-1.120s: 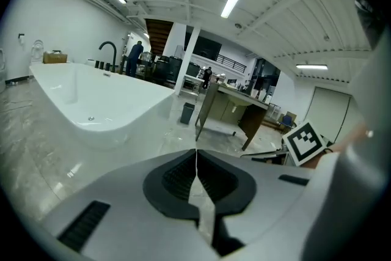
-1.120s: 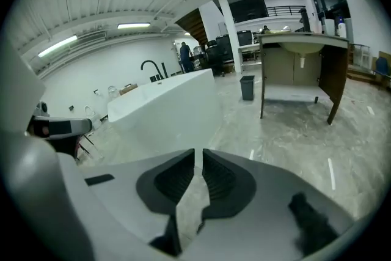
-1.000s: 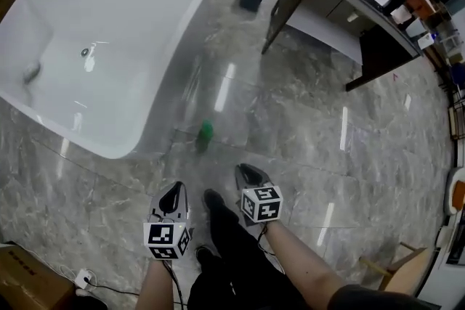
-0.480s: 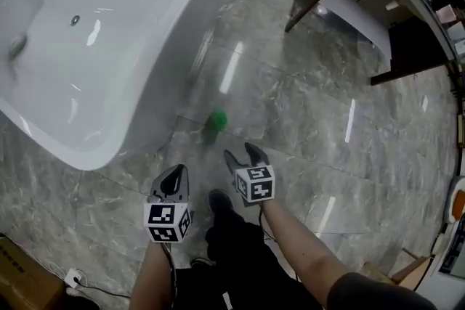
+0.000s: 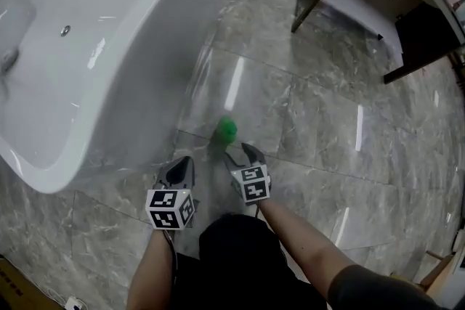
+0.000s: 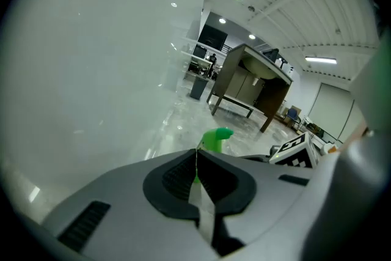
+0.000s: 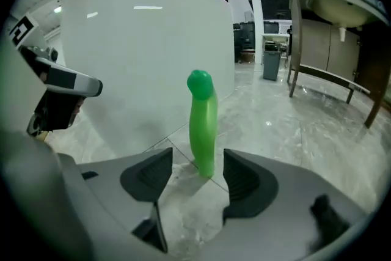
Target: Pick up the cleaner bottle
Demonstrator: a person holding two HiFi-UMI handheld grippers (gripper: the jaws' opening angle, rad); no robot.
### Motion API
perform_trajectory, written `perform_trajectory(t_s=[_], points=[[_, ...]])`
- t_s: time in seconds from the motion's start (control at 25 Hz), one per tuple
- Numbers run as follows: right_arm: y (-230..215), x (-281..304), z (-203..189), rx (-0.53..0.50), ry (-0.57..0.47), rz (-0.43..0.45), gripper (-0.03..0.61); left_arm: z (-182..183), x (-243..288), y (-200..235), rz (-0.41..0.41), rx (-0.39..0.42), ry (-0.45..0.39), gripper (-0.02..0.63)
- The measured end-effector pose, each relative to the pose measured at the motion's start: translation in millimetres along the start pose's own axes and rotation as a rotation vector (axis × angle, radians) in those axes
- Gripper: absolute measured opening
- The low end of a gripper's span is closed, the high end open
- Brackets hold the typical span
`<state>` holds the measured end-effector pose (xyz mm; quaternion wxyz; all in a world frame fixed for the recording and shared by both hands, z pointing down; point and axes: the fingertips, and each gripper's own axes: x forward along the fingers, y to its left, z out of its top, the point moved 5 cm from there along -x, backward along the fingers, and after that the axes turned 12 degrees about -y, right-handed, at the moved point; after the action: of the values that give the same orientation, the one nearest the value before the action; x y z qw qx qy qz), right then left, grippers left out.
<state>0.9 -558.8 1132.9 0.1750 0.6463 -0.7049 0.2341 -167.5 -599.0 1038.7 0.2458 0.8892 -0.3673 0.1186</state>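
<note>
left hand-held gripper (image 6: 196,159): closed, empty | right hand-held gripper (image 7: 197,167): wide apart (bottle (image 7: 203,125) untouched)

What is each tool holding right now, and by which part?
Nothing is held. The right tool is open with the green cleaner bottle standing untouched just ahead of its jaws; the left tool is shut and empty.

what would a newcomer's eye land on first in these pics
The bright green cleaner bottle stands upright on the grey marble floor, just ahead of the right tool, whose jaws stand open. Next comes the big white bathtub, which fills the head view's upper left.
</note>
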Motion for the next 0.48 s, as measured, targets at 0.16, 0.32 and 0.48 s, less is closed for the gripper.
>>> perform_trajectory(t_s=[0.16, 0.32, 0.48], points=[[-5, 32, -18, -0.063, -0.095, -0.038, 0.261, -22, 27, 16, -0.011, 0.027, -0.023, 0.015], [-13, 59, -28, -0.070, -0.153, -0.094, 0.261, -35, 41, 33, -0.008, 0.039, -0.054, 0.015], [-15, 82, -24, -0.057, -0.206, -0.071, 0.261, -39, 47, 42, -0.008, 0.066, -0.065, 0.015]])
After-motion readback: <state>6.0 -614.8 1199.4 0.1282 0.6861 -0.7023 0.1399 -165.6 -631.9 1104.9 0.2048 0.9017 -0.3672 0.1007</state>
